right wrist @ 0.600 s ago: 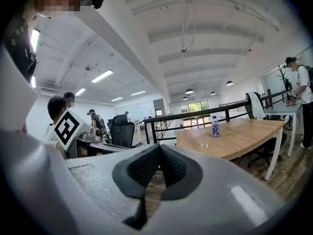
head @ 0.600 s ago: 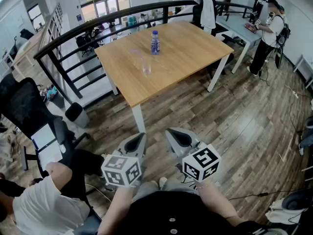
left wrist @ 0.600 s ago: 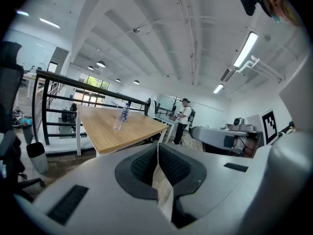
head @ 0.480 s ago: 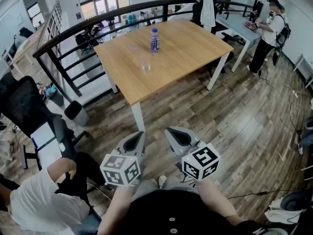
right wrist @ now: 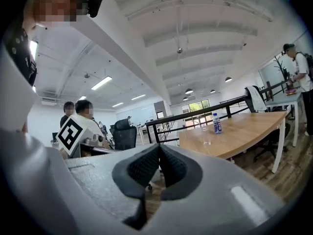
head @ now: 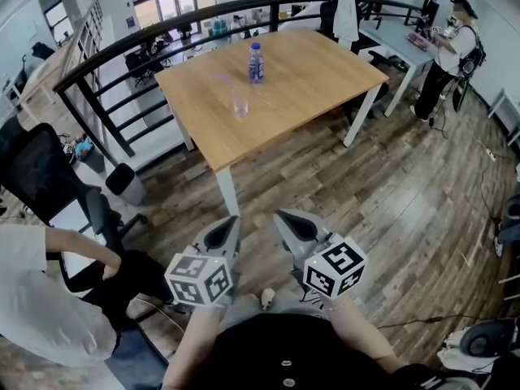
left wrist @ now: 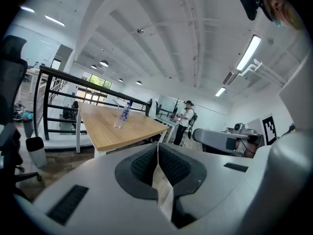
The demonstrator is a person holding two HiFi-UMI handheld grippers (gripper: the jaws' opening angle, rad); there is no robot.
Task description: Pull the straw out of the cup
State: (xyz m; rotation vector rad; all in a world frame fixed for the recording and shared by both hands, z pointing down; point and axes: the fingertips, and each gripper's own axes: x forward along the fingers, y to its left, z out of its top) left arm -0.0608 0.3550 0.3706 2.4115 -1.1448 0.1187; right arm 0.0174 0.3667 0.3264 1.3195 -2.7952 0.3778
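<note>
Two grippers held low and close to the body, side by side above the wood floor: left gripper and right gripper, noses tipped forward toward the table. Both fully closed, ribbed pads pressed together, nothing caught between them in either gripper view.

Well ahead, on the near-left part of the tabletop, the clear cup, upright. Rising from it, the straw, only a faint line, long axis slanting up and away to the far left. Just beyond, and apart from the cup, a bottle with a blue cap.

Cup almost straight ahead of the left gripper and off to the left of the right one, so probably the easier reach for the left. Both grippers well apart from the table. By the look of it, an approach and opened jaws needed first, then a pull along the straw's slant rather than straight up.
</note>
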